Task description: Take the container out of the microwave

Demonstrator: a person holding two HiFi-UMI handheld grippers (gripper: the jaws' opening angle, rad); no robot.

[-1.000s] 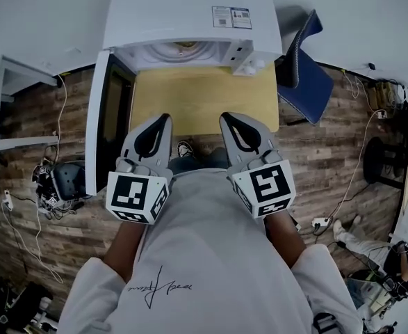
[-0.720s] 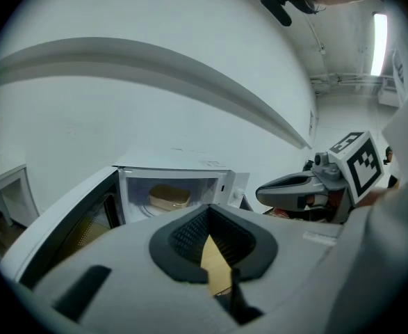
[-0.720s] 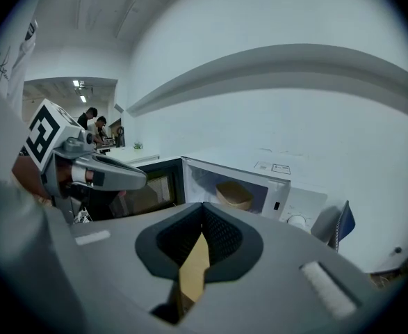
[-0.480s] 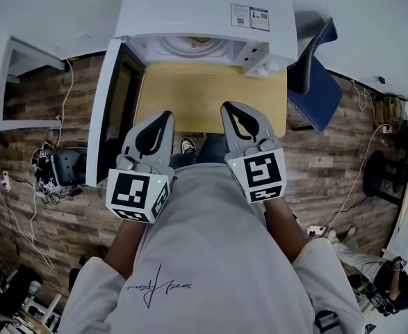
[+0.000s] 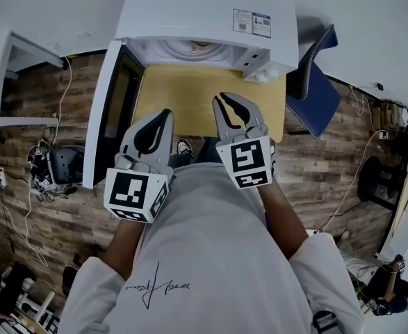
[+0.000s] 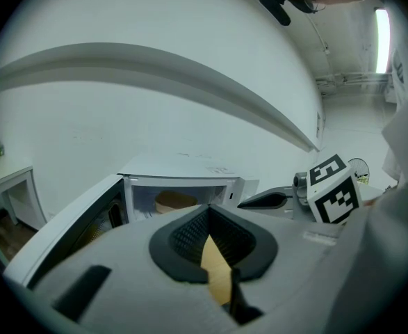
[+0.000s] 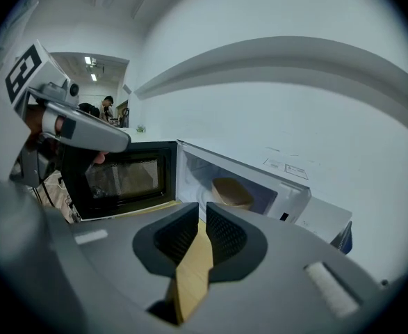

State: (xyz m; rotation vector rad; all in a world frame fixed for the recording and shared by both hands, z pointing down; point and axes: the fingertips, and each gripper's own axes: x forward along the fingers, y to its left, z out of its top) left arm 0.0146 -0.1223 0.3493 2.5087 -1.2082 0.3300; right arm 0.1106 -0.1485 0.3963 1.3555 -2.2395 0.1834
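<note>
Tan container (image 7: 233, 192) stands inside the cavity of the white microwave (image 5: 204, 12), towards the back and well apart from both grippers. Microwave door (image 5: 110, 110) hangs wide open on the person's left. The appliance sits at the far side of a wooden bench (image 5: 204, 96), which is bare between the cavity mouth and the grippers.

Left gripper (image 5: 163, 117): fingers (image 6: 188, 235) clenched tip to tip, nothing in them, hovering over the near edge of the bench.

Right gripper (image 5: 222, 101): slightly ahead of the left. Its fingers (image 7: 174, 235) have just been opening and now stand a narrow gap apart. Nothing lies between them; only bench shows through the gap.

Assessment: the step in hand appears to be the approach, with the right gripper preparing to take the container. Extraction has not begun.

Recommendations:
- The present gap looks too narrow for the container's body. Either spread the fingers further before entering the cavity, or aim to pinch the near rim.
- Enter squarely through the mouth, clear of the upper lip and the right-hand wall.
- Close firmly before lifting, since the rounded side may slip.
- Raise only just clear of the cavity floor, then draw straight out towards the bench.
- Keep the left gripper away from the door, ready to steady the container once it is outside.

Contents and lid cannot be made out, so treat the container as liable to spill.
</note>
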